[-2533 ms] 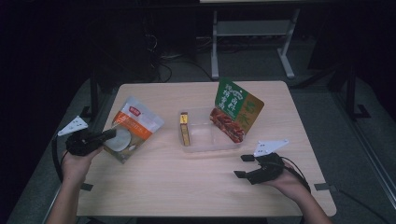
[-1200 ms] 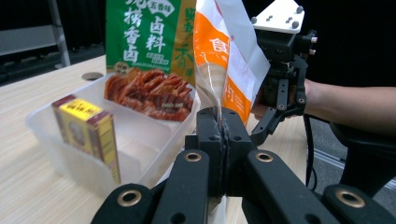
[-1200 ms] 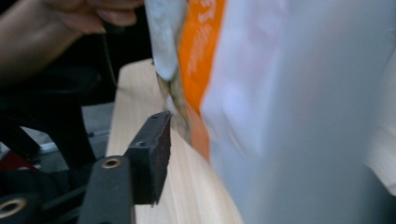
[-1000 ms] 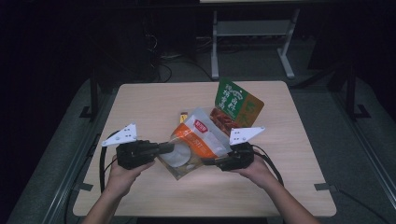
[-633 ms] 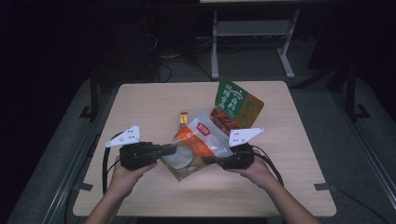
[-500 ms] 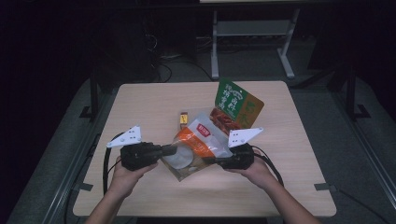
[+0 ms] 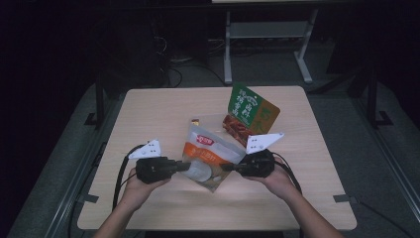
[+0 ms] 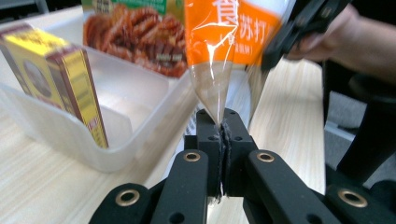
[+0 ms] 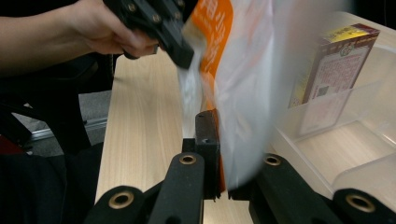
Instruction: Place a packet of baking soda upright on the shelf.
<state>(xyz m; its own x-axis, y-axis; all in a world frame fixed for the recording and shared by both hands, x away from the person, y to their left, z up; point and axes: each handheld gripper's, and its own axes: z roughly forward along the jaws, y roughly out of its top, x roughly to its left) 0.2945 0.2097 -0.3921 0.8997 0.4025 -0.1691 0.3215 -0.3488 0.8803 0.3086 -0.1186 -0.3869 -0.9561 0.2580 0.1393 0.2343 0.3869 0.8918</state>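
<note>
The orange snack bag (image 7: pixel 210 156) is pinched by the left hand-held gripper (image 7: pixel 184 167) and right hand-held gripper (image 7: pixel 227 168), both clamped on opposite edges, apparently for lifting it toward the clear tray (image 8: pixel 140 98) mid-bench.

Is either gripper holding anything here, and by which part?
Both hold the orange snack bag: left gripper pinches its clear edge, right gripper clamps the opposite edge.

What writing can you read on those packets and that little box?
Orange pouch: large white Chinese characters, partly cut off; "苏打" looks readable.
Green pouch: white Chinese lettering, too small to read.
Yellow box: fine print and a square code, too blurred to read.
</note>
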